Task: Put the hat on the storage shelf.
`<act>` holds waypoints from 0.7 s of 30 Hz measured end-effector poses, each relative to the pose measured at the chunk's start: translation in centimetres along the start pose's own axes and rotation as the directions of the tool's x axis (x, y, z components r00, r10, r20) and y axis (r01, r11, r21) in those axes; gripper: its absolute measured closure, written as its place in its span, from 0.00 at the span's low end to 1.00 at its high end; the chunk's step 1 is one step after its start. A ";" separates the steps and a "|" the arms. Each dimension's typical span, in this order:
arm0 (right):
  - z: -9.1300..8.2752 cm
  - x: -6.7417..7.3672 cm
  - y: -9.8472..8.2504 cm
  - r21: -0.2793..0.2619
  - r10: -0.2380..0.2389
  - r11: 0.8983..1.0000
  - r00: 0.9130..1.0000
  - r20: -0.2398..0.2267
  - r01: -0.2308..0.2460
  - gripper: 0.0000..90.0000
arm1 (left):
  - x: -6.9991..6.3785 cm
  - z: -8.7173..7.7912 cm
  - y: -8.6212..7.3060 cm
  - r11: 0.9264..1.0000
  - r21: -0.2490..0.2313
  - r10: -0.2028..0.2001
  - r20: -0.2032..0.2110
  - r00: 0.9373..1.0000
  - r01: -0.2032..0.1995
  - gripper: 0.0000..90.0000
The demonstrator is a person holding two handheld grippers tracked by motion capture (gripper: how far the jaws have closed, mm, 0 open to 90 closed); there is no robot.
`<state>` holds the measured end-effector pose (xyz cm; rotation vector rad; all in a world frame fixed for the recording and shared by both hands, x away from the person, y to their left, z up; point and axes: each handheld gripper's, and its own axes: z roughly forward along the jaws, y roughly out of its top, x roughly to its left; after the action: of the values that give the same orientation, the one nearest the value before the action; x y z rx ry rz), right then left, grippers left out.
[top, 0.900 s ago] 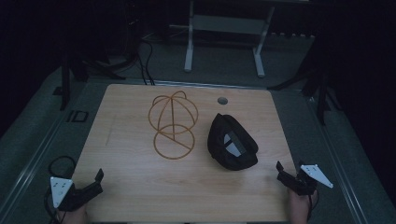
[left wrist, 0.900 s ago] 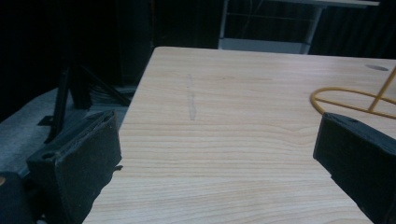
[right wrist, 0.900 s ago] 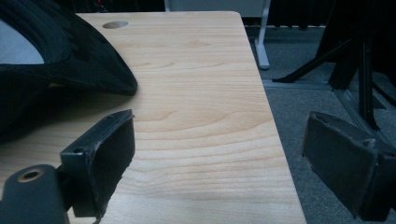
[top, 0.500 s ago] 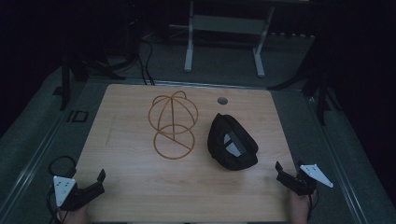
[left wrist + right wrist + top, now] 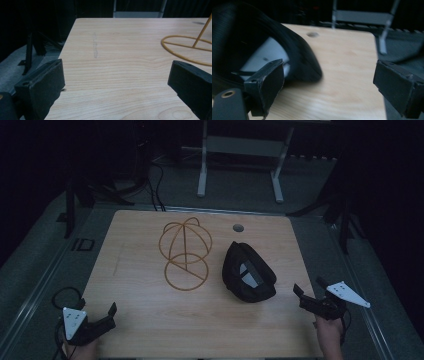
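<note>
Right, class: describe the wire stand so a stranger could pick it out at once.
Start at the wooden table. Near its middle, left of the black cap, stands the wire stand. It alone is thin orange-gold wire: a flat ring on the tabletop carrying an open dome of hoops that you can see through.

Both grippers black, blocky. Left gripper (image 5: 107, 315) – thick matte rectangular jaws, screw hole in the left one, pale grey three-cornered plate on top, black cable looping behind. Right gripper (image 5: 306, 296) – same jaws, brass-ringed screw hole low left, longer pale pointed plate.
</note>
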<state>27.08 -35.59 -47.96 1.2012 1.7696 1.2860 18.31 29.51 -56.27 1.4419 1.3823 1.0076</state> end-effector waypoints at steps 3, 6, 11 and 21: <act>-0.1 0.6 1.1 -0.002 -0.020 1.000 0.999 -0.040 0.020 0.11 | -0.1 -0.1 0.1 1.000 -0.006 0.000 0.004 1.000 0.000 0.01; -0.2 2.2 2.7 -0.015 -0.059 0.998 0.990 -0.125 0.058 0.11 | -0.1 -0.1 0.2 1.000 0.013 -0.019 0.031 0.999 0.019 0.02; 0.2 3.9 3.6 -0.006 -0.087 0.996 0.974 -0.208 0.088 0.10 | -0.8 0.0 0.3 0.997 0.076 -0.009 0.074 0.997 0.004 0.01; 3.1 8.5 1.8 0.047 -0.188 0.975 0.916 -0.354 0.218 0.10 | -1.4 -0.2 0.5 0.996 0.088 0.025 0.090 0.996 -0.033 0.02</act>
<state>27.04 -26.40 -47.08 0.8384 2.1591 1.3718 18.23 28.16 -55.71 1.5578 1.3605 0.8982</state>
